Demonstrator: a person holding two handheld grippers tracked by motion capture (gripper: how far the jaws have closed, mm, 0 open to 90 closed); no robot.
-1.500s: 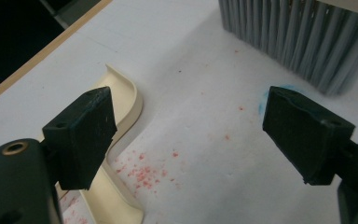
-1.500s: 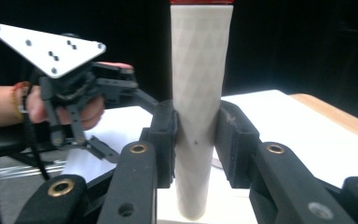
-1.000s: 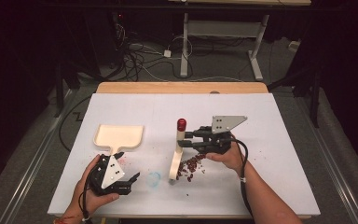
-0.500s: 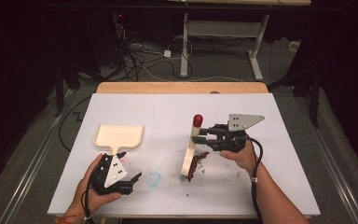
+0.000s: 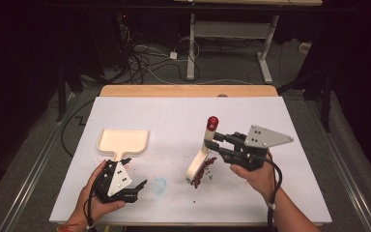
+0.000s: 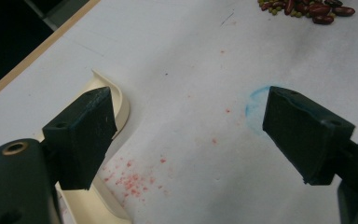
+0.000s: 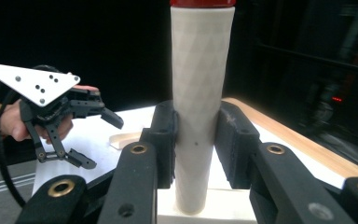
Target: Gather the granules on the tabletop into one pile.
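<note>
Held low near the front-left corner of the white desk point(image 5: 280, 193), the left gripper point(image 5: 134, 189) rested with its jaws spread wide apart and nothing between them. In the left gripper view, bare white surface with small red specks lay between the two black pads point(image 6: 81, 135), and a faint blue ring mark point(image 6: 256, 100) sat just beside the far pad. A cream dustpan point(image 5: 123, 142) lay flat just behind that gripper, toward the desk's left side, its short handle pointing at the front edge and touching or nearly touching the gripper; the pictures did not settle which.

Right of the desk's middle, a small pile of red beans point(image 5: 204, 171) was scattered on the surface, with a few green ones visible among them in the left gripper view. A cream brush point(image 5: 199, 164) with a red cap on its handle end stood tilted over the pile, its lower end down among the beans.

Farther right, the right gripper point(image 5: 218, 145) was clamped on the brush handle point(image 7: 201, 116), both pads pressed against its pale patterned shaft just below the cap.
</note>
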